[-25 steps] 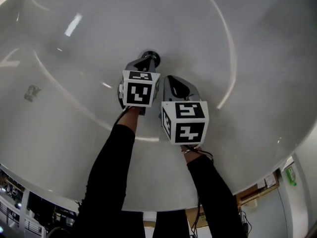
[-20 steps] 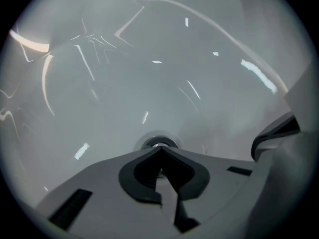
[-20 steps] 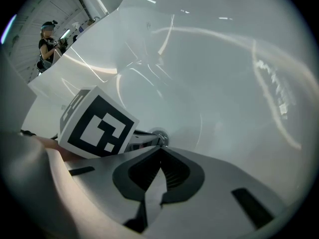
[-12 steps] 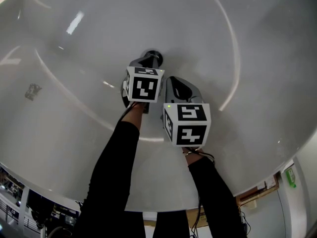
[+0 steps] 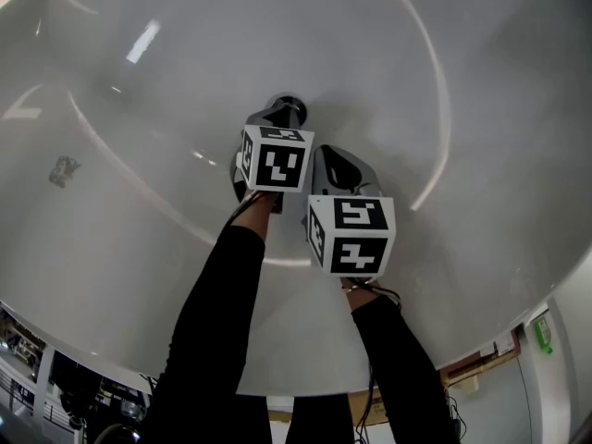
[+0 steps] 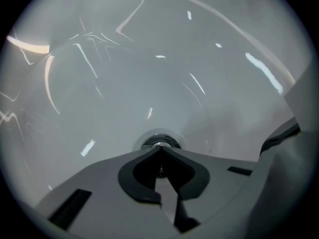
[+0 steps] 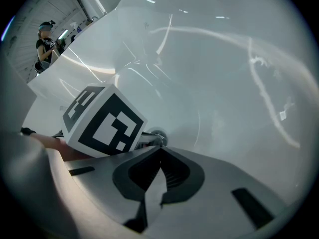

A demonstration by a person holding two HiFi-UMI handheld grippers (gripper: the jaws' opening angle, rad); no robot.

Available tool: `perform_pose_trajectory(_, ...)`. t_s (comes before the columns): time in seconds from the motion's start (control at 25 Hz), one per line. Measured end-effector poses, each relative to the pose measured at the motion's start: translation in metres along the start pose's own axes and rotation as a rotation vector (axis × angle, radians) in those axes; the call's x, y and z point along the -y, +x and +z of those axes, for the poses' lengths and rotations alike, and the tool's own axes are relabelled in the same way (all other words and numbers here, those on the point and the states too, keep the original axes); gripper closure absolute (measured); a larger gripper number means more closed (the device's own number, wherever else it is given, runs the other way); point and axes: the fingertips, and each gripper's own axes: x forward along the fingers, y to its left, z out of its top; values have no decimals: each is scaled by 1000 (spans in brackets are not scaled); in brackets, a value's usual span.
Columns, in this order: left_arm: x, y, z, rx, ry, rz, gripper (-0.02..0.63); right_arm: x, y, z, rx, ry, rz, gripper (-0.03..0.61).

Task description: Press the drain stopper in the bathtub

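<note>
White tub, chrome stopper on its floor at the far middle, left gripper closed, tips right at the stopper, right gripper just beside, nearer, closed, empty

Readable words or numbers: none
Left cube: black-and-white square markers, patterns only, no letters
Right cube: the same kind of markers, no letters
Green label, 4 o'clock in the head view: print too small to read
Grey mark on the bathtub wall, 9 o'clock: blurred, unreadable
</note>
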Motion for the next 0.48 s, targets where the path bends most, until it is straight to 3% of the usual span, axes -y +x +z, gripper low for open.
perform_pose_trajectory(0.48,-1,2,-1,-21,-11,25,607,1,0,2,2,21,-1,577)
